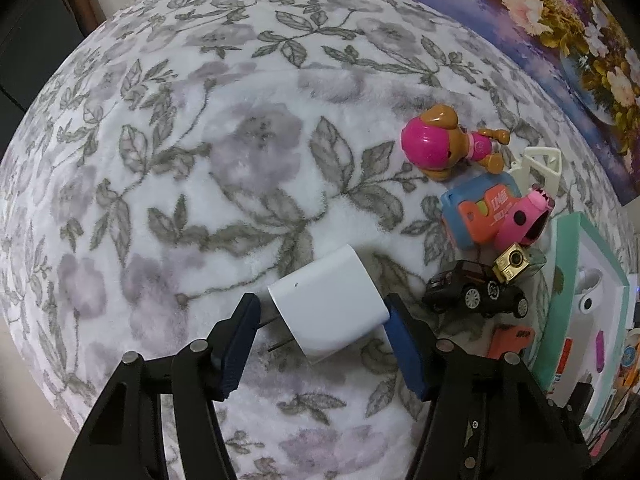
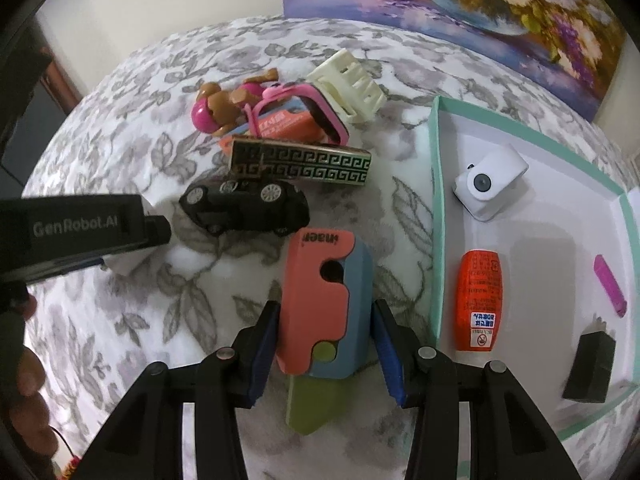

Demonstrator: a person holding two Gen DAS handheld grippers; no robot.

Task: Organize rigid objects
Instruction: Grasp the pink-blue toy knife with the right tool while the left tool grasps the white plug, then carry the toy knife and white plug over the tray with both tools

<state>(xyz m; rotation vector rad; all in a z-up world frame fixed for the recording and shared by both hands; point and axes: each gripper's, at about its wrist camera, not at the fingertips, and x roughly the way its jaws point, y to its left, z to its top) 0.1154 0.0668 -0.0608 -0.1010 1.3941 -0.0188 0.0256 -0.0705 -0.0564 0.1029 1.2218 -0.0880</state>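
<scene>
1. Left wrist view showed the left gripper [image 1: 322,320] with its fingers [image 1: 236,350] spread wide on either side of a white charger [image 1: 326,304], which lay on the floral blanket [image 1: 200,160]. The right finger was touching or almost touching the charger's side; the left one stood apart from it beside the two metal prongs.
2. To the right of the charger in that view sat a black toy car [image 1: 476,292], with a small gold toy camera [image 1: 512,266] just behind it.
3. Farther off lay a blue and orange toy [image 1: 480,212] with a pink piece [image 1: 528,216] leaning on it, and beyond those a pink-helmeted dog figure [image 1: 444,142] and a cream plastic frame [image 1: 540,164].
4. Right wrist view showed the right gripper [image 2: 326,350] with its fingers [image 2: 262,354] apart, straddling a salmon and blue folding toy [image 2: 324,300] whose green tip pointed toward the camera; neither pad clearly pressed on it.
5. Beyond it were the black car, a gold and black patterned bar [image 2: 300,162] and the rest of the toy cluster.
6. On the right stood a mint-edged white box [image 2: 438,240] holding a white camera [image 2: 490,184], an orange labelled tube [image 2: 478,300], a magenta stick [image 2: 610,290] and a black block [image 2: 590,366].
7. A flower painting [image 2: 460,0] leaned at the far side.
</scene>
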